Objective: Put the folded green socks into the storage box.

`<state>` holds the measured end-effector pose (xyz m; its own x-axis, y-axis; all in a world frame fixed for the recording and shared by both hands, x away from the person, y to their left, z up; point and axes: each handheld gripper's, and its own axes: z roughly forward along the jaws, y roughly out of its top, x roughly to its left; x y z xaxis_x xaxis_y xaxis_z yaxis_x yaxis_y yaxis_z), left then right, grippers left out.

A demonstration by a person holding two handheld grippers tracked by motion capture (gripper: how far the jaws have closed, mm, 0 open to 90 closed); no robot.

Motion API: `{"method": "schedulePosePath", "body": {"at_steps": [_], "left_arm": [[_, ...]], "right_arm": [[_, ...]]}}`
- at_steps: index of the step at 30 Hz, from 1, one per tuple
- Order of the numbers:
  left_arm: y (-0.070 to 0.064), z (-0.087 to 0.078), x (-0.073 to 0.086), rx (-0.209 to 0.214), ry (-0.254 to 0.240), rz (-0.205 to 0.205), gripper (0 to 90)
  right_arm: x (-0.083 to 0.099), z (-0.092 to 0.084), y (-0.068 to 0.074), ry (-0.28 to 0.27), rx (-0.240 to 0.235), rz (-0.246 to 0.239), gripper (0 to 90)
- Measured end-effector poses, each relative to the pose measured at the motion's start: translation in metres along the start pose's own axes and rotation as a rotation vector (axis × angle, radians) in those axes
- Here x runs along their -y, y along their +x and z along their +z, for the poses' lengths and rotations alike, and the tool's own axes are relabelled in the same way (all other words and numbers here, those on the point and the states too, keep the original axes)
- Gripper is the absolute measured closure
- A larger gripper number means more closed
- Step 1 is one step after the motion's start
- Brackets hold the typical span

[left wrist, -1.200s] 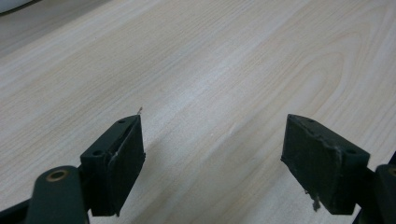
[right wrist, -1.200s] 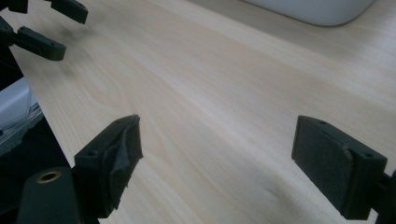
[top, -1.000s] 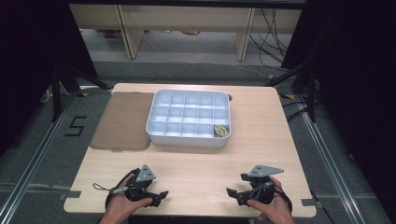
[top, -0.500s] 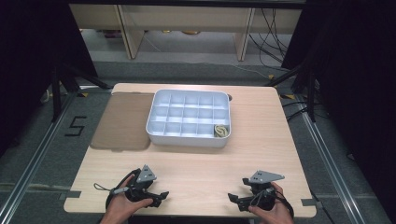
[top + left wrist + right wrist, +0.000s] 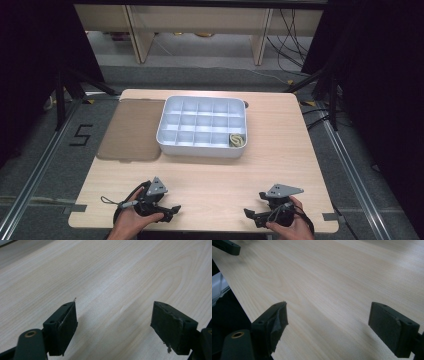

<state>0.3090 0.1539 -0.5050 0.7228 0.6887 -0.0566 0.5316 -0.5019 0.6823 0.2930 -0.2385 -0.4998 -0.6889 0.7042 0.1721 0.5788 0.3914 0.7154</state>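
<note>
The left gripper [image 5: 172, 209] sits low over the table [image 5: 280, 150] at about 7 o'clock in the high view, held in the person's left hand [image 5: 131, 223]. Its jaws stand wide apart and hold nothing. The left gripper view [image 5: 113, 322] shows this best: two black pads with only bare pale wood between them.

The right gripper [image 5: 249, 214] is at about 5 o'clock in the high view, held in the right hand [image 5: 287, 227]. Its jaws are wide apart too, with nothing between them. In the right gripper view [image 5: 327, 325] there is bare wood between the pads, the near table edge running down at 9 o'clock, and the dark tip of the other gripper at 11 o'clock.

The two grippers point toward each other and are well apart.

The high view shows what the close views do not. A white tray [image 5: 165, 135] with many small boxes sits in the middle of the table, toward 12 o'clock from the grippers and well apart from both. A small yellowish thing [image 5: 236, 140] lies in the tray's near right corner box. A flat brown mat [image 5: 131, 131] lies just beside the tray at its 9 o'clock side.
</note>
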Motion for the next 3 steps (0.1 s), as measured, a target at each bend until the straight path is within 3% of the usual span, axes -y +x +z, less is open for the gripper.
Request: {"method": "schedulePosePath", "body": {"at_steps": [3], "left_arm": [[0.0007,0.0001,0.0001,0.008,0.002,0.006,19.8]], "right_arm": [[-0.0001,0.0003,0.0003,0.001,-0.004,0.003,16.4]]}}
